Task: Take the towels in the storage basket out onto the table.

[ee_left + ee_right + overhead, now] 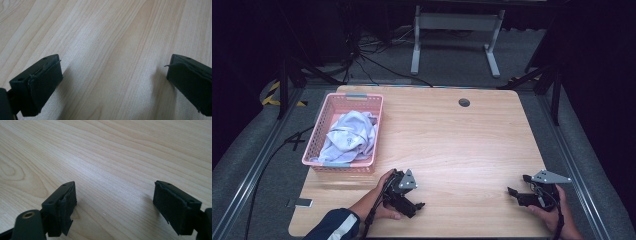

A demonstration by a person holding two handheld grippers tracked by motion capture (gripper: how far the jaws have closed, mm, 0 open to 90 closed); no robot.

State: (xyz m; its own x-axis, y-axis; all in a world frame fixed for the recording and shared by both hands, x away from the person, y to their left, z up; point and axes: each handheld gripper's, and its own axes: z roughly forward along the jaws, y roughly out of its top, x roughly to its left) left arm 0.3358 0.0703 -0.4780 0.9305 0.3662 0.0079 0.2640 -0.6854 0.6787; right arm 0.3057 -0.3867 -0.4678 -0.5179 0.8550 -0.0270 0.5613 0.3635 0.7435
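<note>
No text, label, brand or number can be read; the pale cloth (348, 136) in the pink basket (320, 124) carries a mark too small to make out.

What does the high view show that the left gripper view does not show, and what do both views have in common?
The high view alone shows the pink plastic basket with a pale crumpled cloth inside it, at the left side of the light wooden table. It also shows the round dark hole near the table's far edge and the right gripper in a hand. The left gripper view alone shows the worn black pads close up, with the jaws wide apart over bare wood. Both views share the table surface and the left gripper, which is open and holds nothing.
</note>
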